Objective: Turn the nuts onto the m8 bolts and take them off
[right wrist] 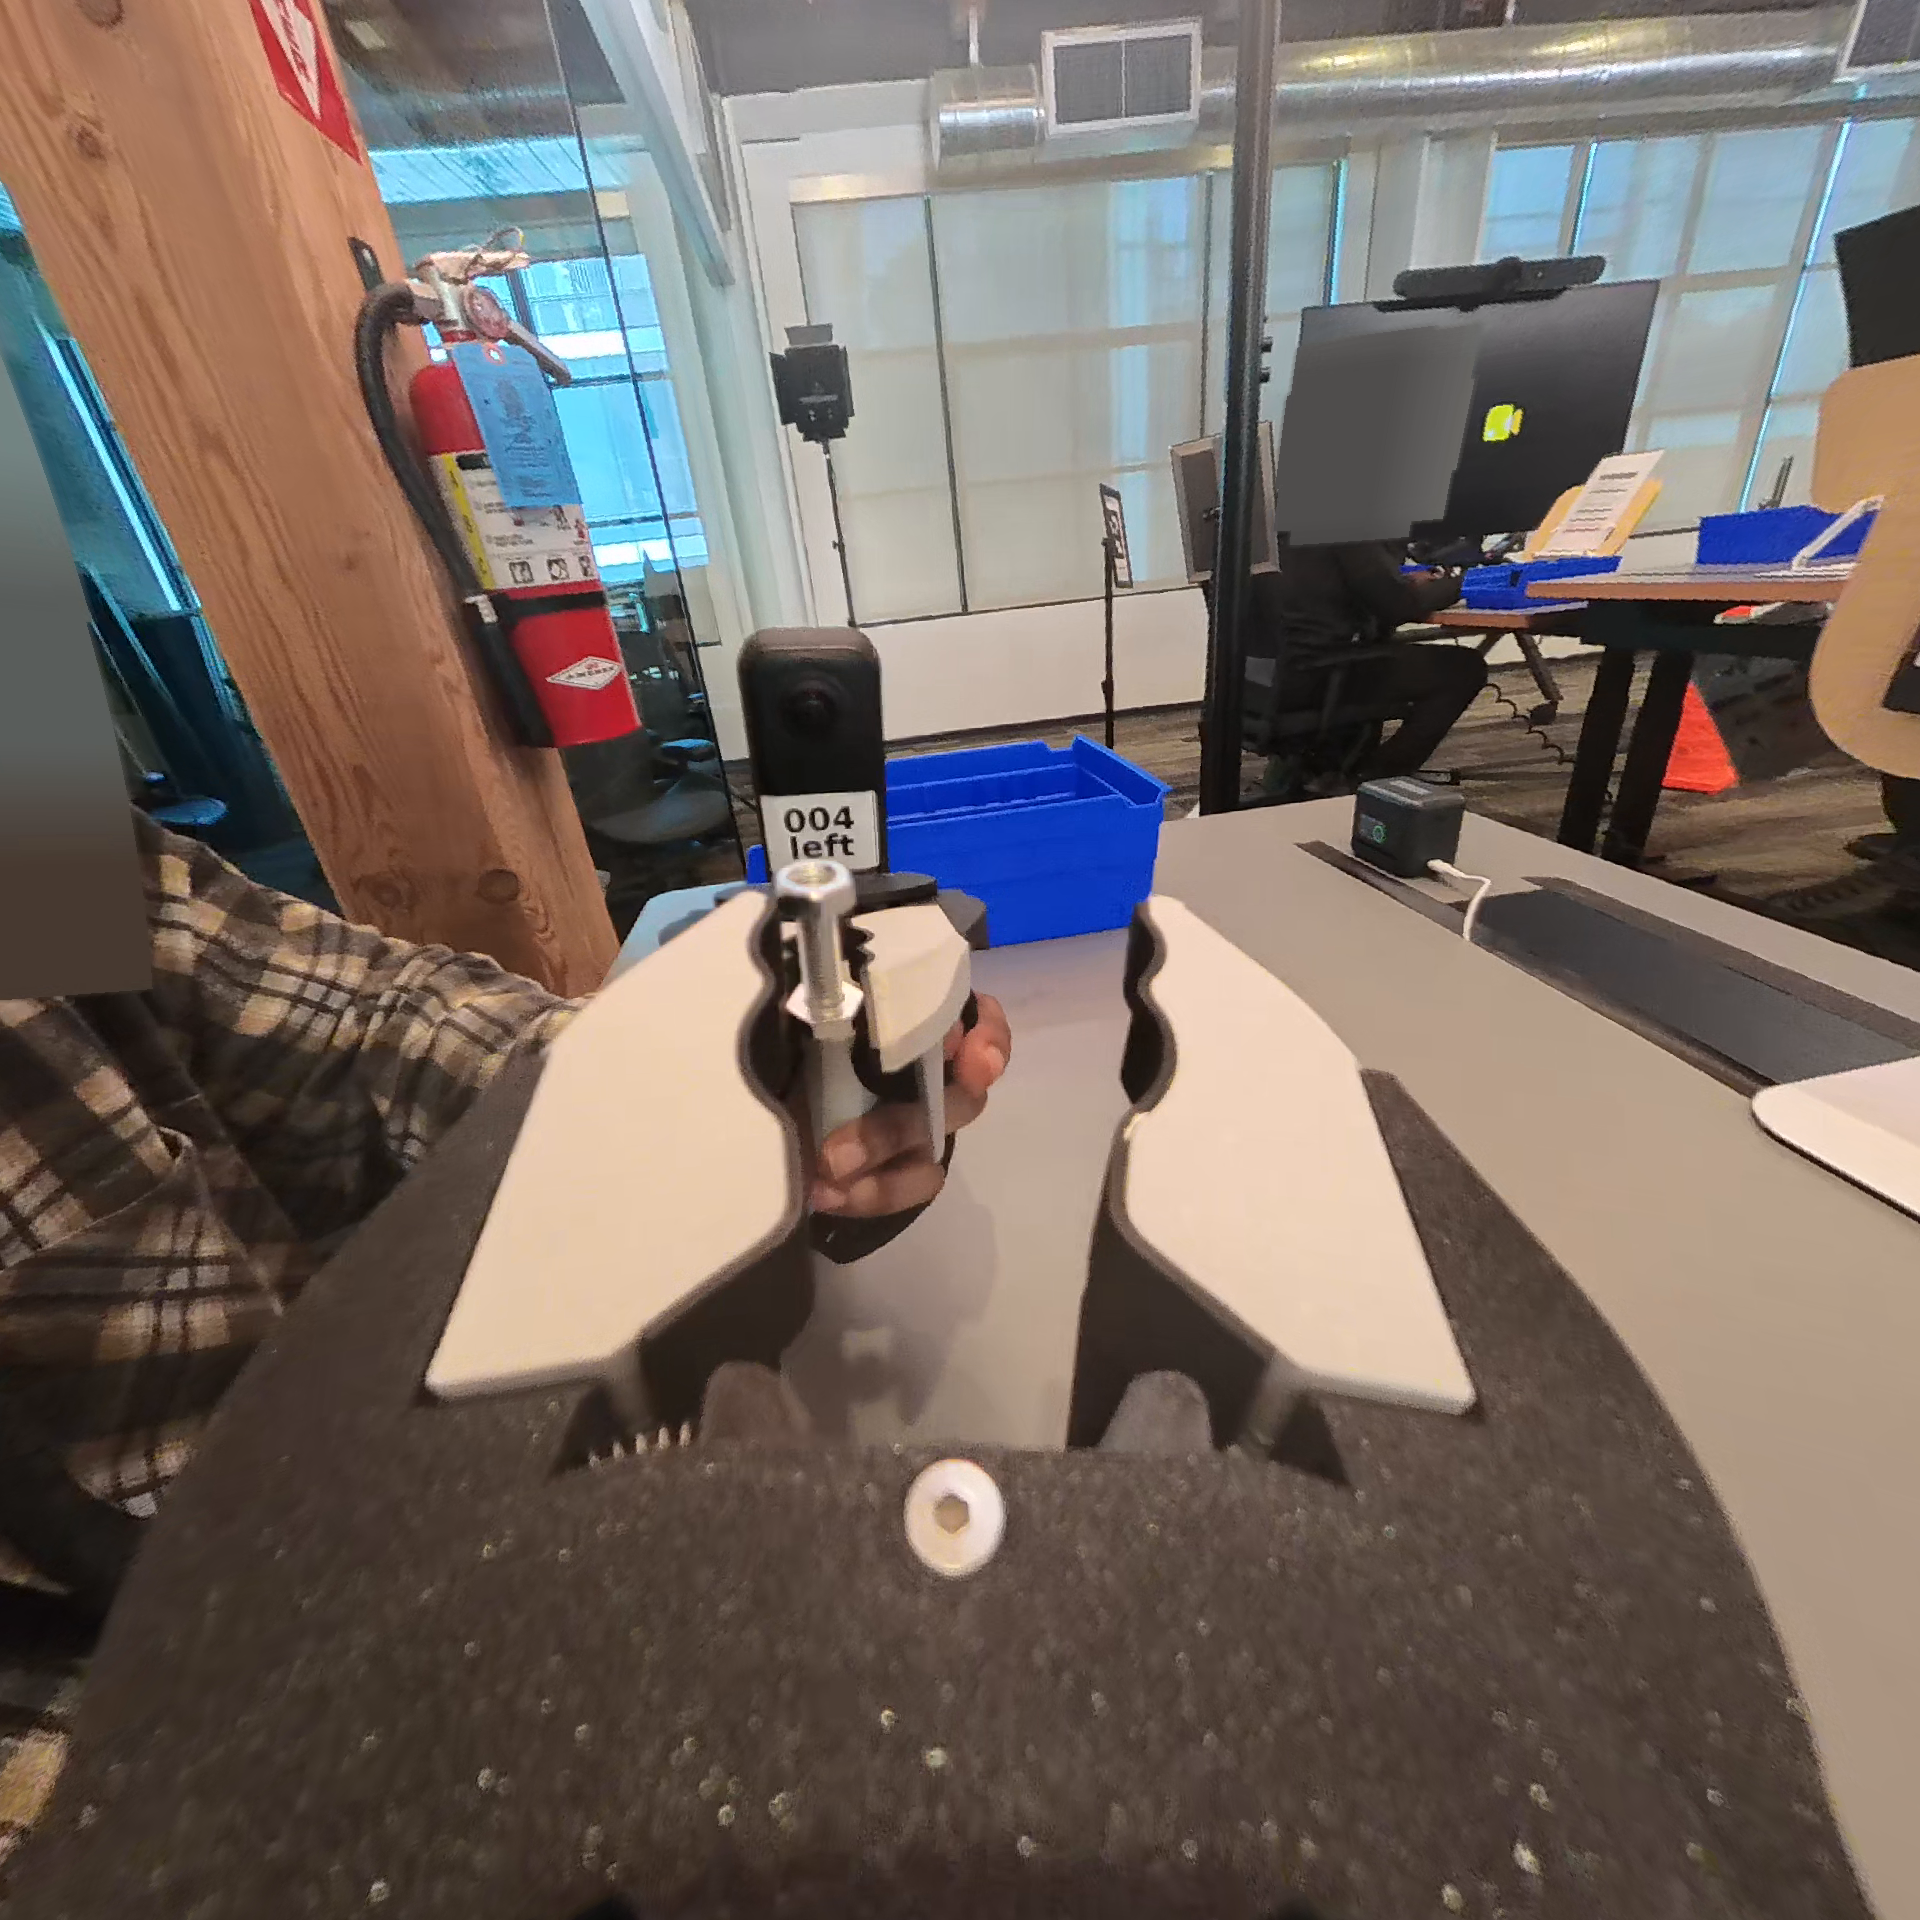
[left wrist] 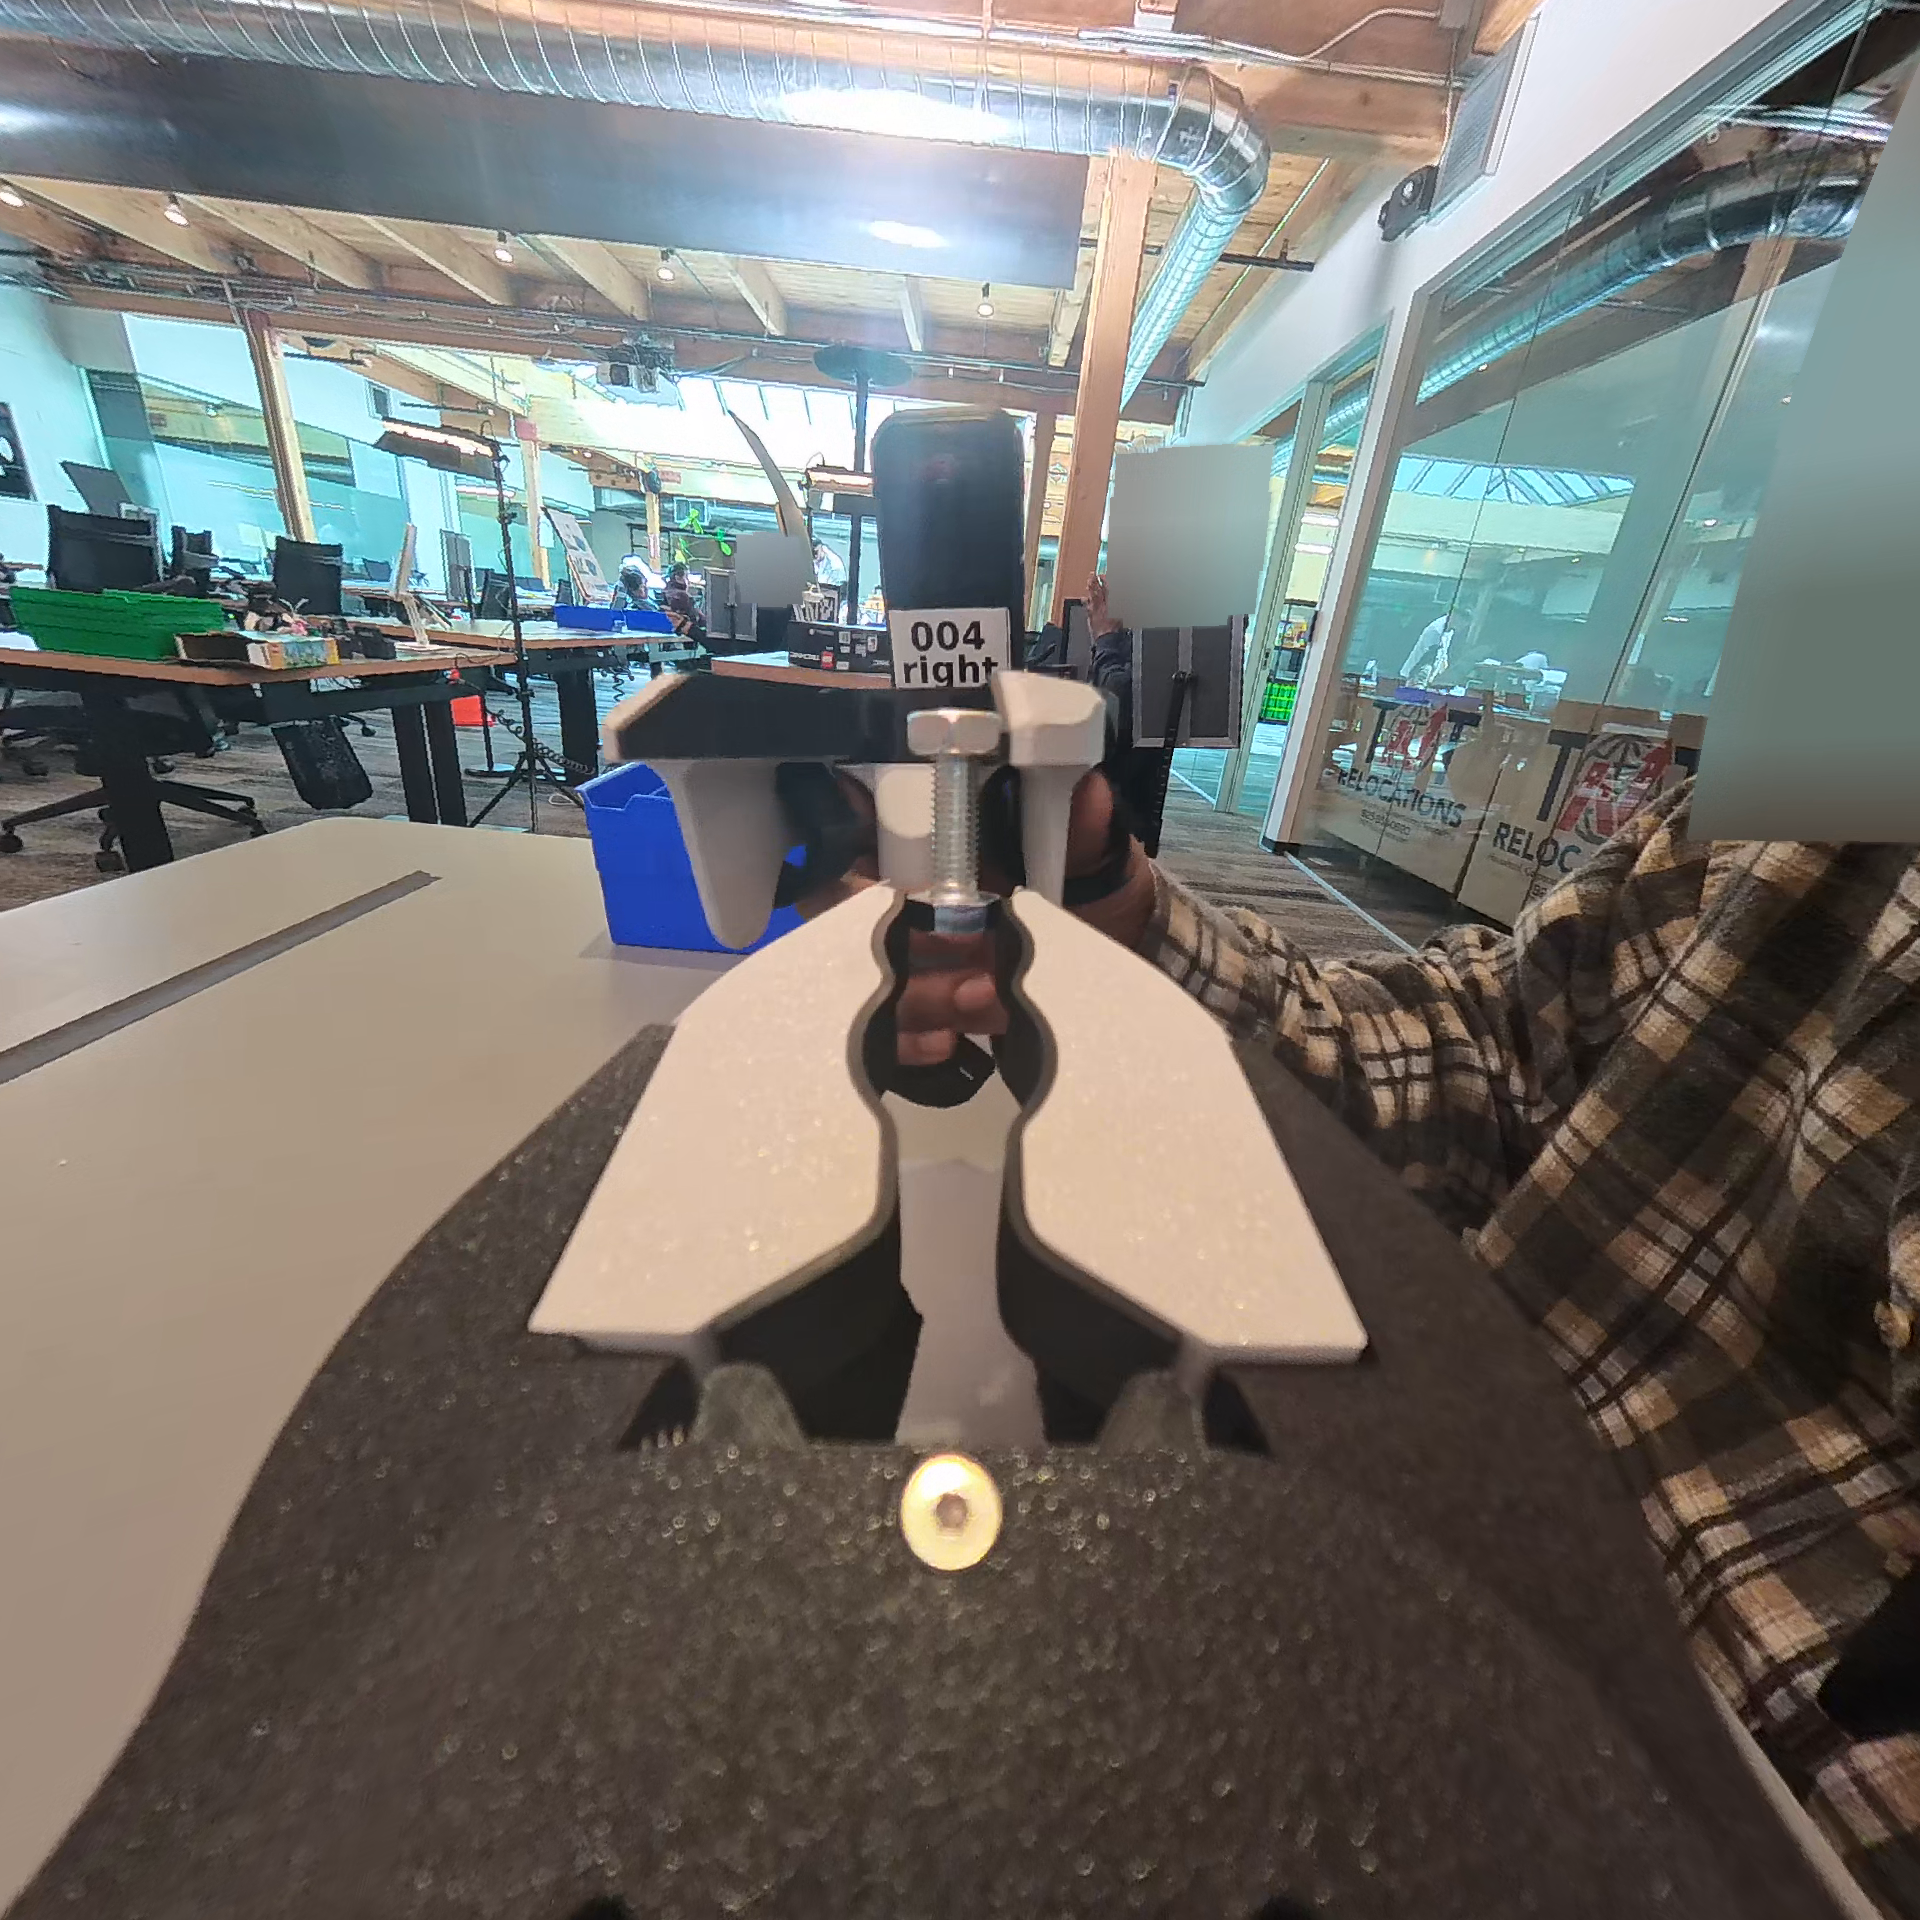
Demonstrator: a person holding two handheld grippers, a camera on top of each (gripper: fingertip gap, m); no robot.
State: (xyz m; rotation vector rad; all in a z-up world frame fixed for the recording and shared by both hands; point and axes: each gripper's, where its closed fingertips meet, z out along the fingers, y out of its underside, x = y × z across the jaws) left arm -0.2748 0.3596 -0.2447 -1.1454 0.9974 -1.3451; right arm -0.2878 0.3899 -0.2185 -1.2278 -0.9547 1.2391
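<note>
left wrist view: our left claw [left wrist: 948, 935] is clamped on the bolt [left wrist: 951, 821], its nut [left wrist: 952, 895] part-threaded; our right claw [right wrist: 940, 997] stands apart, unscrewing unfinished, we judge.

Count, both views. Bolts: one [left wrist: 953, 821], silver, hex-headed. Nuts: one [left wrist: 953, 921], on the bolt's thread. Tools: two, left tool [left wrist: 953, 940] and right tool [right wrist: 943, 1029]. Hands: two, one [right wrist: 894, 1132] per tool. Blue bins at the table [right wrist: 1558, 1195] edge: one [right wrist: 1023, 831]. Small black device with white cable on table: one [right wrist: 1405, 826].
</note>
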